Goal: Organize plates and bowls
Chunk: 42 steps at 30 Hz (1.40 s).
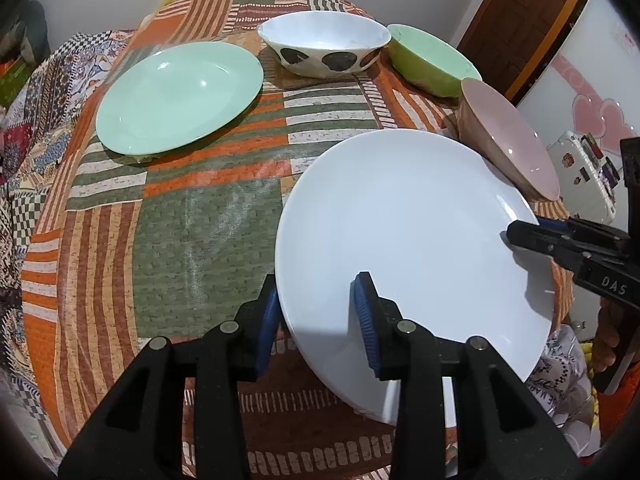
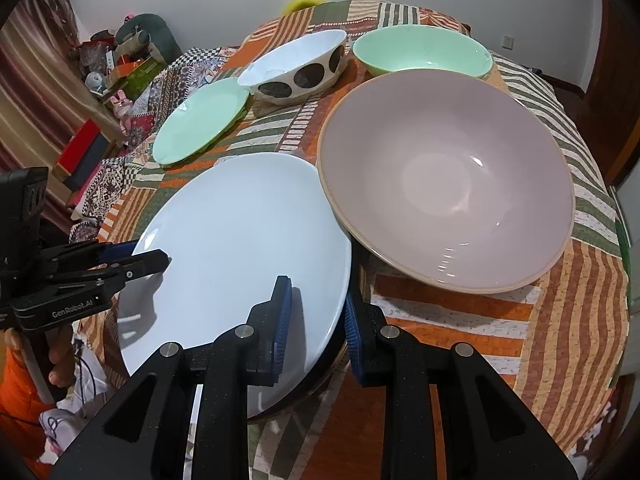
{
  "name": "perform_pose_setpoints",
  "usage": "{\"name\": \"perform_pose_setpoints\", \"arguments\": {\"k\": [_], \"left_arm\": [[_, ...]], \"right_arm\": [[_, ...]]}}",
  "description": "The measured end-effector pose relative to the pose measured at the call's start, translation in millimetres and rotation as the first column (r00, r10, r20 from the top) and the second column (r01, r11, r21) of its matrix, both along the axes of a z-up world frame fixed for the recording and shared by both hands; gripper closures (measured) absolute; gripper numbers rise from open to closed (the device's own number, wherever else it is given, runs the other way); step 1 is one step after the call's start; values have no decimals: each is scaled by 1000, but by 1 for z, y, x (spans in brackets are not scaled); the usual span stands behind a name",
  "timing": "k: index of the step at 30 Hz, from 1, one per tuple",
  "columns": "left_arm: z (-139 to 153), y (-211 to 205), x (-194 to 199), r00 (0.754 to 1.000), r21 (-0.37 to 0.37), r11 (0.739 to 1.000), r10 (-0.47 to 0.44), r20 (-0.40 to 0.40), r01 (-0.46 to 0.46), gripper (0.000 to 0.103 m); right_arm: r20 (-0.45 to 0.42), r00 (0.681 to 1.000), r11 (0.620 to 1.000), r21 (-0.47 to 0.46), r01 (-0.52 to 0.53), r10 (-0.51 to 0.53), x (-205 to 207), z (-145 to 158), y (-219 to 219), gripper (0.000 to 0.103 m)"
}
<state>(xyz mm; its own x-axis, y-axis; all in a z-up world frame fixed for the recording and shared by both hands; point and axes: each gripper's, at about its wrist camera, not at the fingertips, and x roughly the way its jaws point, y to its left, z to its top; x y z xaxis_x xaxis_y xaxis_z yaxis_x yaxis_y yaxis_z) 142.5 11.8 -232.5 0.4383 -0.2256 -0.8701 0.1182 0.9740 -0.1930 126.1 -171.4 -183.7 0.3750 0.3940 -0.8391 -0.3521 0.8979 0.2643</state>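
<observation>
White plate (image 1: 404, 240) sits at the table's (image 1: 208, 216) near edge, far rim touching the pink bowl (image 2: 448, 176). Left gripper (image 1: 316, 320) and right gripper (image 2: 316, 320) each straddle the rim, pads either side — clamped or not: cannot tell. Judgement: close both evenly, lift level, clear the bowl before moving twd the green plate (image 1: 180, 96). Plate is round, face up, slightly tilted — no long axis.

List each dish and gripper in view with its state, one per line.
Round white plate: straddled at two rim spots, one by each gripper.
Mint green plate: flat on tablecloth, empty.
White bowl with dark spots: upright, empty.
Green bowl: upright, empty.
Pink bowl: tilted, empty.
Left gripper: open.
Right gripper: open.
</observation>
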Motion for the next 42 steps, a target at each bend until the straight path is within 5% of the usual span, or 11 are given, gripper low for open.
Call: {"name": "perform_pose_setpoints", "arguments": {"k": [12, 21, 32, 42], "left_arm": [[8, 0, -8, 1000, 18, 1000, -8, 26, 7, 63], [44, 23, -18, 991, 3, 999, 37, 127, -38, 51], [90, 88, -6, 945, 48, 983, 157, 288, -178, 25], [61, 163, 62, 931, 39, 956, 272, 242, -289, 19]], "right_arm": [[33, 999, 996, -90, 2, 1, -4, 5, 3, 75], [128, 991, 998, -58, -34, 41, -9, 42, 11, 72], [223, 972, 996, 13, -84, 79, 22, 67, 65, 44], [144, 984, 994, 11, -107, 104, 82, 40, 119, 40]]}}
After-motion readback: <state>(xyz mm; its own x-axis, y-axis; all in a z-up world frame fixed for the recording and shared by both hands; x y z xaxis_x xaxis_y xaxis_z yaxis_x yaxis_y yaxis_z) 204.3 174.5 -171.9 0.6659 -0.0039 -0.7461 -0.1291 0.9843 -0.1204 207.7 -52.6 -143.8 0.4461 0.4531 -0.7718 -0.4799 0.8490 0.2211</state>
